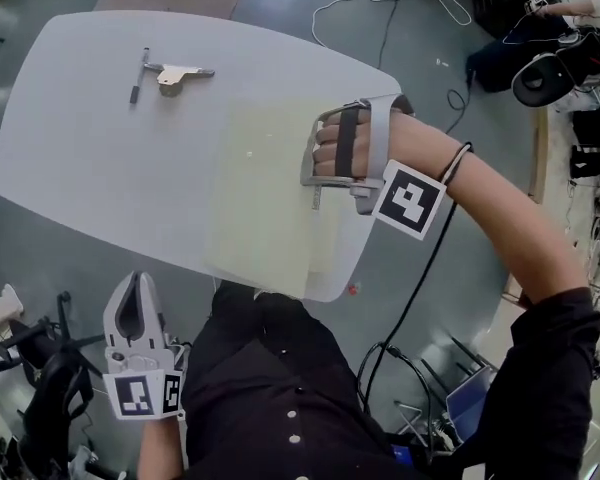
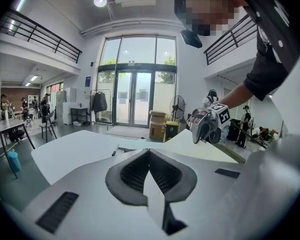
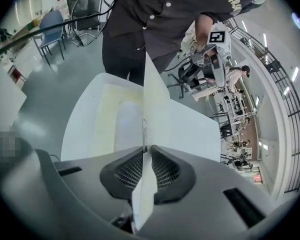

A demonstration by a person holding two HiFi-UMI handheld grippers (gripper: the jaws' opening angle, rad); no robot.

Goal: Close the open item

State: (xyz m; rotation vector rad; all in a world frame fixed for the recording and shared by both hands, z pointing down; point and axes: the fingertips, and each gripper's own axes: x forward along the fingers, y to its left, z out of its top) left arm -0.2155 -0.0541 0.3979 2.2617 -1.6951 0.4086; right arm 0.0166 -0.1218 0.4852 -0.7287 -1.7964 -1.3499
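at the left we see our left hand held low, off the near edge of the white rounded table [image 1: 100, 148] and close to our body. its left gripper [image 1: 137, 286] points toward the table with the jaw tips together and nothing between them. far back on the left of the table lies a small silver metal tool [image 1: 172, 74], well apart from everything else. on the right half of the table lies the thin pale cream plastic folder [image 1: 270, 198], its long axis running from the far edge to the near edge. its lower leaf lies flat, and its cover [image 3: 160, 109] stands raised on edge. our right hand [image 1: 340, 148] reaches in from the right, forearm slanting across the table corner. the right gripper [image 3: 145, 151] tilts steeply down, its jaws clamped on the cover's edge.
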